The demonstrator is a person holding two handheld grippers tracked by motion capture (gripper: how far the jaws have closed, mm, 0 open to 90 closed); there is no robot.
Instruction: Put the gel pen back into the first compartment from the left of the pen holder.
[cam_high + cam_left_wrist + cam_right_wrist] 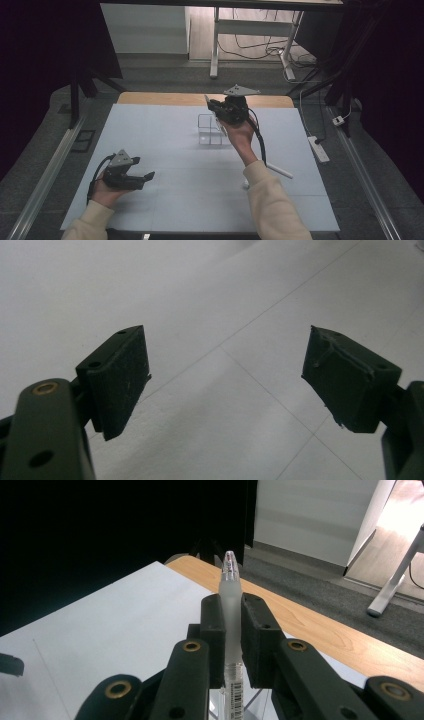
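A frosted clear pen [231, 605] stands upright between the jaws of my right gripper [231, 625], which is shut on its barrel, tip end up. In the high view the right gripper [214, 106] hangs just above and behind a small clear box-like holder [209, 130] at the middle of the white table cover [165, 150]. Low over the near left of the cover, my left gripper [146, 177] points right. Its jaws are wide apart with only bare white surface between them in the left gripper view [227, 375].
A second white pen [278, 170] lies on the cover beside the person's right forearm. The wooden table edge [150, 98] shows beyond the cover. A power strip [318, 148] and cables lie on the floor to the right.
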